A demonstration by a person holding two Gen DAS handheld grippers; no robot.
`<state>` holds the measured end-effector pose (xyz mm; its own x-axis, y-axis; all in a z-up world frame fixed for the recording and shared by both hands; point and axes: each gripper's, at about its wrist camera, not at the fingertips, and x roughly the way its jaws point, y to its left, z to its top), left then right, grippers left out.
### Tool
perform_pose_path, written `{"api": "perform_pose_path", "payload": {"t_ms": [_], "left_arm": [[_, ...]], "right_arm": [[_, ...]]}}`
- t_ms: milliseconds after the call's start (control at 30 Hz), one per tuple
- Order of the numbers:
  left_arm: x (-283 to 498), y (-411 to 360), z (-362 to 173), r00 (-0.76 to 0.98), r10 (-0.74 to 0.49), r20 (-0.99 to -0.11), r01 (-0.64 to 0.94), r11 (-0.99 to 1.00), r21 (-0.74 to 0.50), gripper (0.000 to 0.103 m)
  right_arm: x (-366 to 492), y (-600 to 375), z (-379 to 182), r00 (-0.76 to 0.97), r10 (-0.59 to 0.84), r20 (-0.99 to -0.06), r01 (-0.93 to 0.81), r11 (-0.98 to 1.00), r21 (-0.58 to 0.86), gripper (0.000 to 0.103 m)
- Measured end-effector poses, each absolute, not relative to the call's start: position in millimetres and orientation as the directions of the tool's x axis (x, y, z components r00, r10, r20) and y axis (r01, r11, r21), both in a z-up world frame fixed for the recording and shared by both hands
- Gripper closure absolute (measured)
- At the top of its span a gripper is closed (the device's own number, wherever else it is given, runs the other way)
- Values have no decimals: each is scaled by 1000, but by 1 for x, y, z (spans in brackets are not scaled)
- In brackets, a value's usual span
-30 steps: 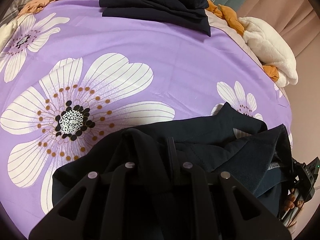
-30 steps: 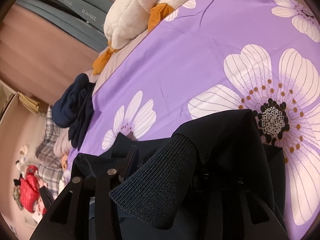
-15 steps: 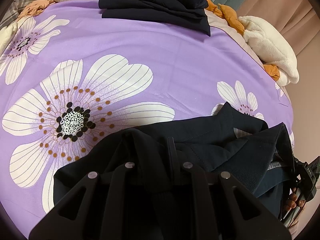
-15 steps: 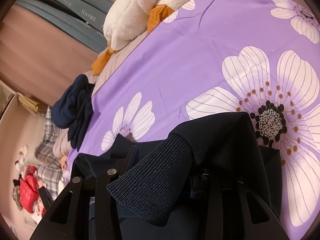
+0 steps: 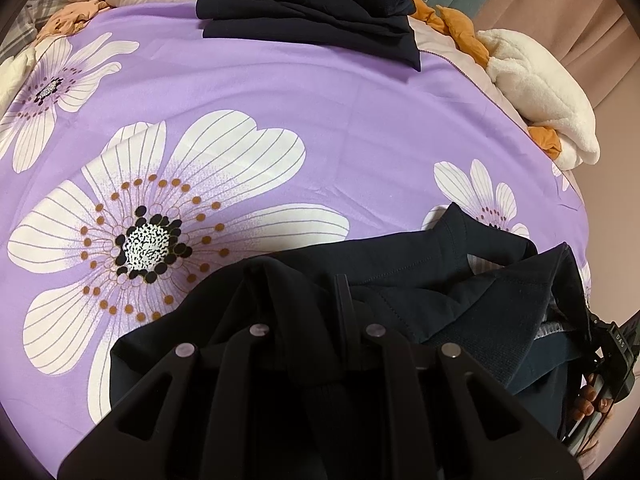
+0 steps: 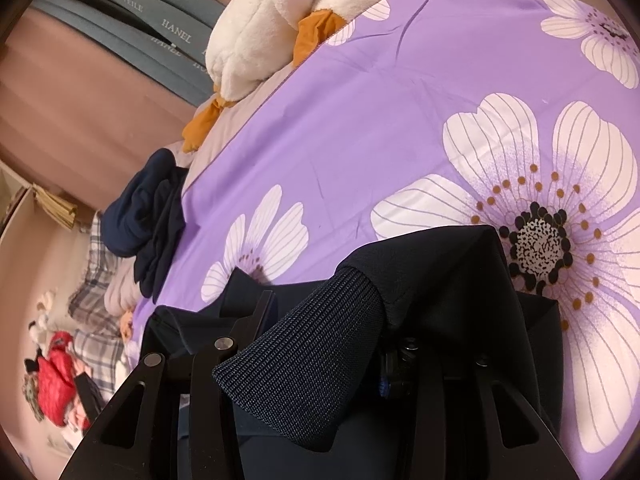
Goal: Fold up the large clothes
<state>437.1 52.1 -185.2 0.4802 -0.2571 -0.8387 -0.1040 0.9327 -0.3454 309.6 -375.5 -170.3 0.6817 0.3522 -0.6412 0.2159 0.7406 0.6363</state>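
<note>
A dark navy garment [image 5: 420, 264] lies bunched at the near edge of the purple flowered bed cover [image 5: 280, 92]. My left gripper [image 5: 316, 304] is shut on a fold of the navy garment, which drapes over its fingers. My right gripper [image 6: 360, 320] is shut on the same garment [image 6: 440, 272]; a ribbed cuff [image 6: 308, 364] hangs across its fingers and hides the tips. The right gripper and the hand holding it show at the far right of the left wrist view [image 5: 608, 364].
A stack of folded dark navy clothes [image 5: 312, 4] sits at the far edge of the bed, also in the right wrist view [image 6: 148, 216]. A white plush toy with orange parts [image 5: 536, 84] lies at the right edge. Pillows and plaid bedding [image 6: 96, 300] lie beyond.
Both grippers have moved slightly forward over the bed with the garment held; the flower pattern and far stack have shifted a little in view.
</note>
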Motion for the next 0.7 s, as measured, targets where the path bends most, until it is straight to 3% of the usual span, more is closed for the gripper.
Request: {"api": "perform_pose_path", "payload": {"t_ms": [700], "left_arm": [[439,63,-183,452,-308,-837,-142,902,-409,86]], "right_arm": [[312,-379,-170,682,361,-636,230,720,655,62]]}}
